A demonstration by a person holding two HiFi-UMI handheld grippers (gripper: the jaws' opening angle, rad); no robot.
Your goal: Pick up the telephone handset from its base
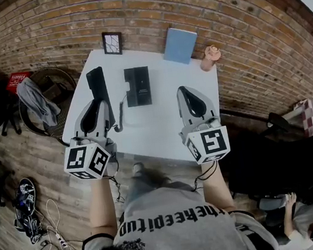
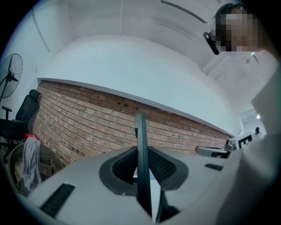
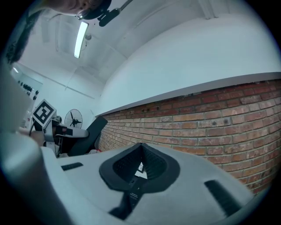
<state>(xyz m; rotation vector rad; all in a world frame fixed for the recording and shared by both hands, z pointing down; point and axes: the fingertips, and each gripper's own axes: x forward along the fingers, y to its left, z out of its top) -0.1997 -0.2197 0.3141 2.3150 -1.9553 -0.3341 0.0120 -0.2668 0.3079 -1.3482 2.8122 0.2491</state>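
The black telephone handset [image 1: 96, 81] is off its base [image 1: 137, 85] and hangs above the left part of the white table [image 1: 163, 132]. My left gripper [image 1: 101, 104] is shut on it, and a coiled cord [image 1: 121, 110] runs from it back to the base. In the left gripper view the handset [image 2: 140, 132] stands edge-on between the pads of the left gripper [image 2: 141, 154]. My right gripper [image 1: 185, 91] hovers over the table to the right of the base. Its jaws meet, with nothing between them, as the right gripper [image 3: 141, 148] view shows.
At the table's far edge against the brick wall stand a small picture frame [image 1: 112, 42], a blue book [image 1: 180, 45] and a pink figure [image 1: 211, 57]. A floor fan [image 1: 48, 87] draped with cloth sits left of the table. A dark chair [image 1: 298, 160] is on the right.
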